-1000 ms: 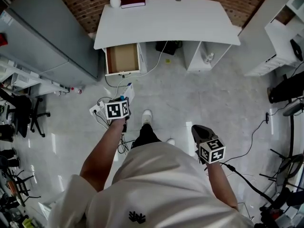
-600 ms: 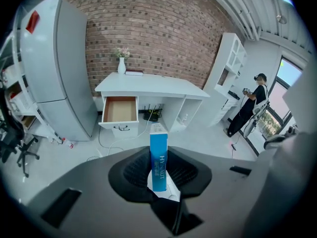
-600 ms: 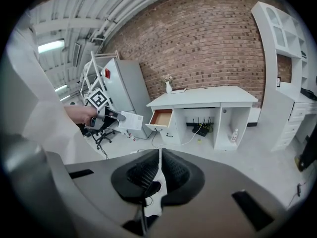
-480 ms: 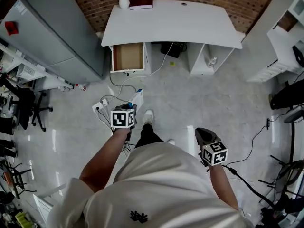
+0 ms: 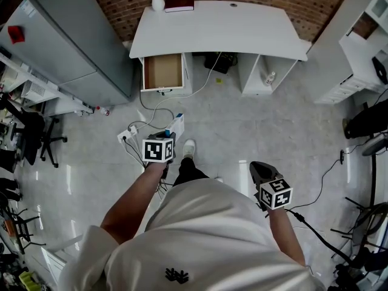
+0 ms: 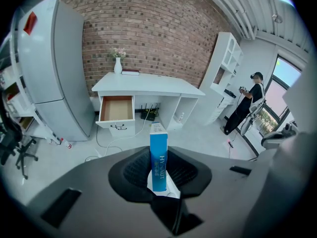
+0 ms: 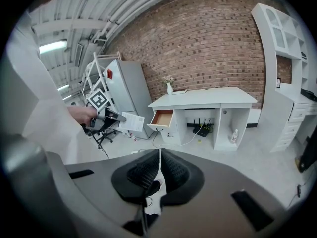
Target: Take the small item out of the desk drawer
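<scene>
Jaws of the left gripper are clenched on a small blue and white carton. The pads press its two broad faces near the lower end, so most of the carton stands upright beyond the jaw tips. The right gripper has its jaws closed together with nothing between them, and it hangs at the person's right side.

The carton is out of the drawer and well apart from it, carried over the near floor to the left of the person's shoe. A power strip with loose cables lies on the floor just left of the left gripper.

Farther off, the white desk stands against the brick wall, with the drawer pulled open at its left end. The drawer's brown bottom looks bare. A vase and a dark book sit at the desk's far left corner, and a small bottle stands in the open shelf on its right. A grey cabinet stands left of the desk.

The carton is probably light, thin card: stiff enough to hold its shape, yet easily dented by a hard squeeze. Its printed faces look smooth, so it could slide. A hold across the broad faces nearer the middle would steady it better than this low grip.
</scene>
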Tool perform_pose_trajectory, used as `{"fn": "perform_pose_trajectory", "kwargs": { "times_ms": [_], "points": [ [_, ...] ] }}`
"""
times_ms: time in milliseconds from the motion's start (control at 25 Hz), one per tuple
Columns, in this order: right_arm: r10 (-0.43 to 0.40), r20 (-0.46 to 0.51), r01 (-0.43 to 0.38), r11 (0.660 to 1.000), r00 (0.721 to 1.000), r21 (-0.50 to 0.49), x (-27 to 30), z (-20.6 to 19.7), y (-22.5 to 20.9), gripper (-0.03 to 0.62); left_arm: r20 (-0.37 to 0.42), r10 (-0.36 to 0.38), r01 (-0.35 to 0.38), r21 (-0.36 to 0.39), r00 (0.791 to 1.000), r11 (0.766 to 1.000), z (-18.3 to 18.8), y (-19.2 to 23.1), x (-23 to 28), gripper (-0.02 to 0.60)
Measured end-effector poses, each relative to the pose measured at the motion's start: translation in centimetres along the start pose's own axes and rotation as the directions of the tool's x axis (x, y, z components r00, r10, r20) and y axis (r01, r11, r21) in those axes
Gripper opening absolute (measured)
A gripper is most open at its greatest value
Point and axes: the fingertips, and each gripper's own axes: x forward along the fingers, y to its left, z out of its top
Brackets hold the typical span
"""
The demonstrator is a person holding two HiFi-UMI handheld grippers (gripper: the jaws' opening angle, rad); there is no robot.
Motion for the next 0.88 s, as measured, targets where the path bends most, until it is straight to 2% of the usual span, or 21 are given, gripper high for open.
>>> {"fn": "perform_pose_trajectory", "kwargs": {
  "times_ms": [880],
  "points": [
    [0.027,-0.025,-0.027,1.0,0.999,-0.016,0.1,-0.17,-0.69,0.031,0.004,0.01,-0.01,-0.007,1.0,1.0,-0.24,-0.98,-0.07,0.094]
  ]
}}
